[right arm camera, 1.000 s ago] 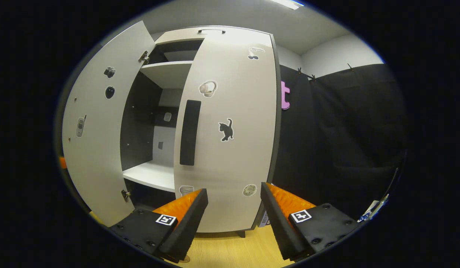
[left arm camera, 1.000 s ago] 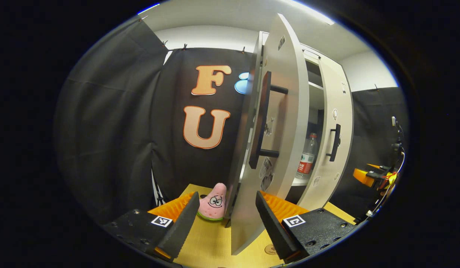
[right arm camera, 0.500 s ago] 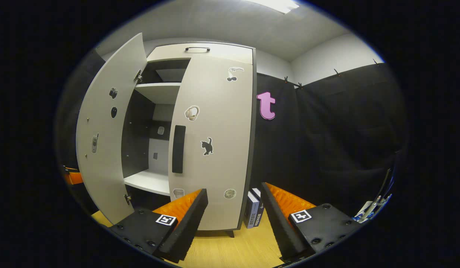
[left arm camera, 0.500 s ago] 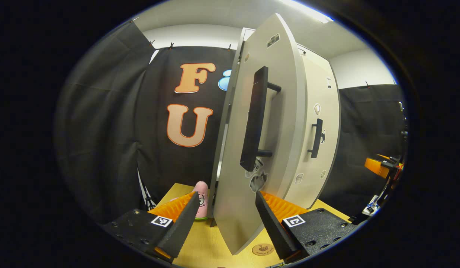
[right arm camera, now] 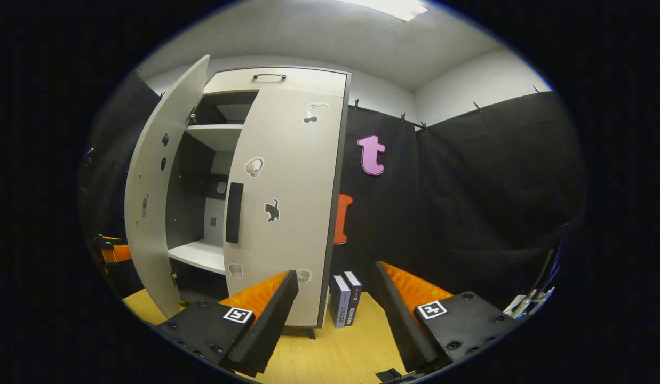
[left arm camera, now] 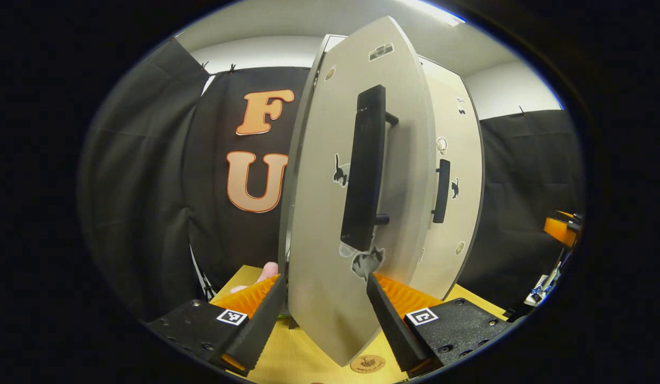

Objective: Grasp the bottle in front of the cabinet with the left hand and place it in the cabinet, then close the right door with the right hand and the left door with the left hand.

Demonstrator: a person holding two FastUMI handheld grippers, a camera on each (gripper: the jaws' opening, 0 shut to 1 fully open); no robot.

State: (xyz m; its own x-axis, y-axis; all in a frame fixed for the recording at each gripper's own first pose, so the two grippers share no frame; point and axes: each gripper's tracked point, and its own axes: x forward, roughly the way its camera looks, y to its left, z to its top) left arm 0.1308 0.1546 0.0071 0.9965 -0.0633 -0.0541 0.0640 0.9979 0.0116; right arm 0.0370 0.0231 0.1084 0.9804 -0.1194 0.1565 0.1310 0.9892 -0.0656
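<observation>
The pale cabinet's left door (left arm camera: 324, 224) stands ajar right before my left gripper (left arm camera: 324, 280), which is open, with the door's lower part showing between its fingers. Its black handle (left arm camera: 364, 170) rises just above. This door covers the cabinet's inside from the left gripper view, so the bottle is hidden. The right door (left arm camera: 452, 213) lies shut beyond it. In the right gripper view the right door (right arm camera: 287, 213) is shut and the left door (right arm camera: 148, 202) hangs partly open, with a white shelf (right arm camera: 199, 255) in the gap. My right gripper (right arm camera: 335, 272) is open, held back from the cabinet.
A pink plush toy (left arm camera: 265, 272) peeks out left of the cabinet. A round coaster (left arm camera: 367, 364) lies on the wooden table. Two upright boxes (right arm camera: 346, 298) stand beside the cabinet's right side. Black cloth walls surround the booth.
The left door has swung further toward shut, hiding the bottle that stood on the shelf. The right gripper has drawn back from the shut right door and turned rightward.
</observation>
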